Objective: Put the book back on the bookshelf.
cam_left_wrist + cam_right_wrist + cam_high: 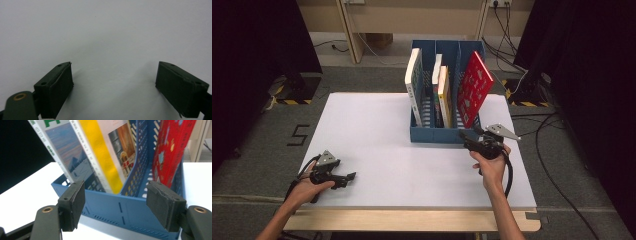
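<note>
White tabletop (377, 130) bare at lower left under idle left tool (343, 178), jaws apart; right tool (465, 138), likewise spread and empty, aimed at blue rack (437, 134) propping books upright.

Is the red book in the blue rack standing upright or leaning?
Leaning. The red book tilts sideways in the blue rack's right compartment, top toward the rack's right wall.

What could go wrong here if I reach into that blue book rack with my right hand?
The red book leans steeply in its slot, so a nudge from the right hand-held gripper might tip it over. The open jaws sit close to the blue rack front wall and could catch it, possibly shoving the rack across the table.
</note>
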Tool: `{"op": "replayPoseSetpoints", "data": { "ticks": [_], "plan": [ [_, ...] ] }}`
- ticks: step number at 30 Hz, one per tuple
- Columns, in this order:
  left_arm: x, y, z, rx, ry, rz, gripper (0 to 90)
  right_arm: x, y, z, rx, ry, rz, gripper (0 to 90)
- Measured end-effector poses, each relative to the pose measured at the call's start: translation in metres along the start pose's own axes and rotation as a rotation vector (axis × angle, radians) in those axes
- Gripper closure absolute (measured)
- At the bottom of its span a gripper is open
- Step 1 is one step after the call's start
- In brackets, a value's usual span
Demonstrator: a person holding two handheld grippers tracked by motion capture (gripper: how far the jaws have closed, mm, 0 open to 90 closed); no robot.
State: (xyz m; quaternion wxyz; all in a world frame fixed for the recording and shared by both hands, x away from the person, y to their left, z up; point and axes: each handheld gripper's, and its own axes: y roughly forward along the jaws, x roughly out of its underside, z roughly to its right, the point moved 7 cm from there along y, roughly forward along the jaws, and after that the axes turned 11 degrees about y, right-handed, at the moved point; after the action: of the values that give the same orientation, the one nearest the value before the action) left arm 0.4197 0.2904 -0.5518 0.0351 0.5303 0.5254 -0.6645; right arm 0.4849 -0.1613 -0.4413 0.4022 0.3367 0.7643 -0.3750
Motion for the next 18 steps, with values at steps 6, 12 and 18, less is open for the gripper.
{"op": "replayPoseSetpoints", "data": {
  "ticks": [6, 12, 18],
  "plan": [
    [0.0, 0.0, 0.0, 0.0, -0.001, 0.0, 13.1, 0.013, 0.001, -0.009, -0.022, -0.013, -0.029, 25.4],
    [0.0, 0.0, 0.0, 0.0, 0.0, 0.0, 13.1, 0.022, -0.003, -0.018, -0.044, -0.022, -0.036, 20.8],
    [0.0, 0.0, 0.0, 0.0, 0.0, 0.0, 13.2, 0.033, -0.006, -0.026, -0.057, -0.044, -0.056, 18.5]
  ]
}}
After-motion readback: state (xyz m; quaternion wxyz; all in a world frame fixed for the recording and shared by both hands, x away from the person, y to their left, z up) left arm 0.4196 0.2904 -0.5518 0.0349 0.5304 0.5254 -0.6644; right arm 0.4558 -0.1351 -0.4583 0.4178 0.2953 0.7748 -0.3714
